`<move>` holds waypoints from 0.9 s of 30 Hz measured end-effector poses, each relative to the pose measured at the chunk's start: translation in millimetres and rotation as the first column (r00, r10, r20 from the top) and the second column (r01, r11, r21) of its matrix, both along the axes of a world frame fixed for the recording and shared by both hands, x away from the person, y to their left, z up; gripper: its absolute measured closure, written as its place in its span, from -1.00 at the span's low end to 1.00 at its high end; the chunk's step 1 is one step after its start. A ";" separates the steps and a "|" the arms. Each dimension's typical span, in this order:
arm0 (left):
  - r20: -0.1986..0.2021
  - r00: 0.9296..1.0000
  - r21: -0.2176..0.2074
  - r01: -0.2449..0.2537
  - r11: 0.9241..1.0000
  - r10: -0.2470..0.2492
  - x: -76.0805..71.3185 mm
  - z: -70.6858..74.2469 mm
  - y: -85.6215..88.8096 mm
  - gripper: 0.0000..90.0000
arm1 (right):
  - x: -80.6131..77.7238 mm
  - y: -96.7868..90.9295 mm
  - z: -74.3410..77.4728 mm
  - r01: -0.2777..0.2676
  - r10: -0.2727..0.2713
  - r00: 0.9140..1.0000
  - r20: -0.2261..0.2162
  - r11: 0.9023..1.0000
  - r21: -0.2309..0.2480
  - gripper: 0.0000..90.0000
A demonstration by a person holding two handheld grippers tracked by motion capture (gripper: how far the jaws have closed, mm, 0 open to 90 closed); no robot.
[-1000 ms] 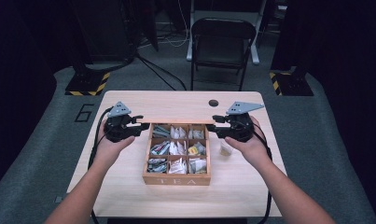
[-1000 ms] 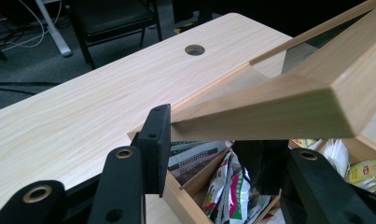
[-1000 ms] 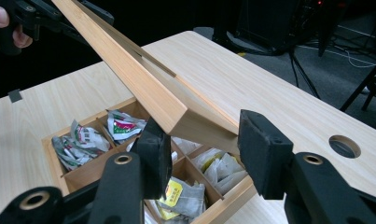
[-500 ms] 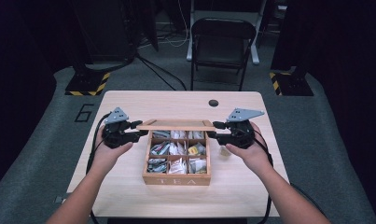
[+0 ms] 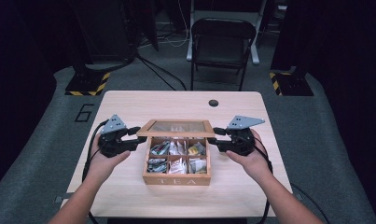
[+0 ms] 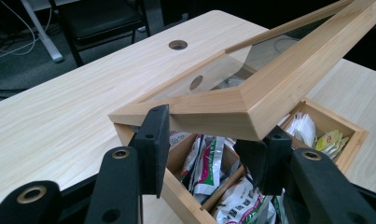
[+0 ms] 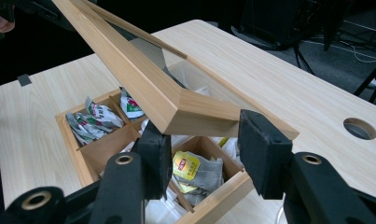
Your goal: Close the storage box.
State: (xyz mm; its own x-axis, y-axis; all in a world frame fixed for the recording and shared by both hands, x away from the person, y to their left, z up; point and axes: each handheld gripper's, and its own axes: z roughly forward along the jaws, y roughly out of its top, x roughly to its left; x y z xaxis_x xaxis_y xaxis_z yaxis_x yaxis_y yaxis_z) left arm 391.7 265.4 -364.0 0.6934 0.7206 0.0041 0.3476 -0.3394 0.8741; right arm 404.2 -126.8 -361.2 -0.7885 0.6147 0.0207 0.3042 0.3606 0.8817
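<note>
A wooden tea box marked TEA sits mid-table with tea bags in its compartments. Its glass-paned lid hangs half lowered, tilted over the back row. My left gripper is at the lid's left end. In the left gripper view the lid lies across the tips of my left gripper, jaws apart and not clamping. My right gripper is at the lid's right end. In the right gripper view the lid rests the same way on my right gripper.
The light wooden table has a round cable hole behind the box. A black folding chair stands beyond the far edge. Bare tabletop lies left and right of the box.
The lid has swung forward and down over the box, so its glass pane now faces up. Both grippers have come toward me and slightly lower with it.
</note>
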 end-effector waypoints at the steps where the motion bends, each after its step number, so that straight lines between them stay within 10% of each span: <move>1: 0.002 1.000 0.005 0.001 1.000 -0.001 -1.2 -0.5 0.2 0.22 | -0.7 -0.3 -0.7 0.001 -0.001 1.000 -0.003 1.000 0.003 0.21; 27: 0.014 1.000 0.019 -0.011 1.000 0.011 -29.3 -27.0 -0.7 0.22 | -23.7 -1.8 -31.5 -0.001 0.001 1.000 0.029 1.000 -0.012 0.20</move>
State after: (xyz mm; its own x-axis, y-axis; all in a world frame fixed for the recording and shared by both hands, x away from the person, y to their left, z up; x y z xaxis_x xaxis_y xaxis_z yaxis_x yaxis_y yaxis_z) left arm 362.4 264.7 -391.0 0.6850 0.7280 0.0273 0.3392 -0.3518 0.8724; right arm 380.5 -128.7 -392.7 -0.7893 0.6140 -0.0097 0.2783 0.3718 0.8856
